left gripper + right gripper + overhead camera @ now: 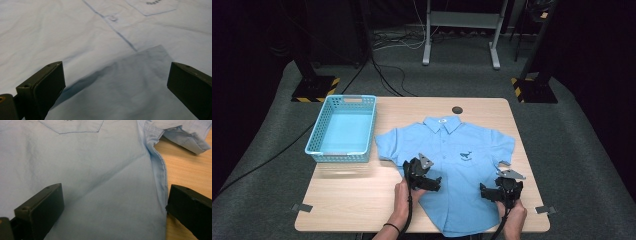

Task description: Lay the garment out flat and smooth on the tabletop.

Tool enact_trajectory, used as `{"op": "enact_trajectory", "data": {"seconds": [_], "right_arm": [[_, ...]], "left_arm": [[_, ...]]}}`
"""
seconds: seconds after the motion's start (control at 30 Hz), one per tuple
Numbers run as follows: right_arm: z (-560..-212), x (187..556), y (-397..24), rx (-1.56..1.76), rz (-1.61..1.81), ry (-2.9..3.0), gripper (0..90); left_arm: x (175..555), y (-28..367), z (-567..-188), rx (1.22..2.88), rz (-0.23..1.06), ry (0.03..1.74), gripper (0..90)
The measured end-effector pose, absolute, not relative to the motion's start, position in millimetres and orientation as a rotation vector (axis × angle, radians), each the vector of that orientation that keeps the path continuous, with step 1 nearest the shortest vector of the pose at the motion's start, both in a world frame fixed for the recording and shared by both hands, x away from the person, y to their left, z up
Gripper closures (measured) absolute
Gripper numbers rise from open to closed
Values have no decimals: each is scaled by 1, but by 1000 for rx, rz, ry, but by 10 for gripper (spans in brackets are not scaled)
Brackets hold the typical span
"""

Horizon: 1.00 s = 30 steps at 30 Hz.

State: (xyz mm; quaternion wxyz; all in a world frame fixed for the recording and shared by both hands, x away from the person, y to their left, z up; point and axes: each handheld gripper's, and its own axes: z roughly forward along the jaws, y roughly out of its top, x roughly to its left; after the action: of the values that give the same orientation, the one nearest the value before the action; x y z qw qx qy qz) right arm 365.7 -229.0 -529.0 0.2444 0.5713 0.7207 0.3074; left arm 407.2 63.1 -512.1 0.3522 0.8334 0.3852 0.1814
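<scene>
A light blue short-sleeved shirt [452,165] lies flat and face up on the wooden table [357,200], collar toward the far edge, with a small dark whale mark on its chest pocket. My left gripper [432,183] hovers open over the shirt's lower left part, jaws wide apart above the button placket [117,32]. My right gripper [488,192] is open at the shirt's lower right side seam [157,170], one jaw over cloth, the other over bare wood [187,167]. Nothing is held in either.
A light blue plastic basket [343,128] stands at the table's far left, with nothing inside. A small dark round grommet [457,109] sits near the far edge. Metal stands and cables lie on the floor beyond.
</scene>
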Motion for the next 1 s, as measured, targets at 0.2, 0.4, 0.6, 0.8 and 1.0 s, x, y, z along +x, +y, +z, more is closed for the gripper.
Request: {"op": "enact_trajectory", "data": {"seconds": [0.2,0.4,0.6,0.8,1.0], "right_arm": [[-529,366,-229,1560,839,1971,0],[-529,366,-229,1561,838,1971,0],[-529,366,-229,1562,839,1973,0],[-529,367,-229,1562,839,1974,0],[-529,367,-229,1560,840,1975,0]], "left_arm": [[406,39,-513,2182,446,959,7],[408,27,-518,2230,436,968,33],[408,30,-522,2194,414,1003,112],[404,30,-520,2178,414,987,261],[400,30,-520,2155,422,962,427]]}}
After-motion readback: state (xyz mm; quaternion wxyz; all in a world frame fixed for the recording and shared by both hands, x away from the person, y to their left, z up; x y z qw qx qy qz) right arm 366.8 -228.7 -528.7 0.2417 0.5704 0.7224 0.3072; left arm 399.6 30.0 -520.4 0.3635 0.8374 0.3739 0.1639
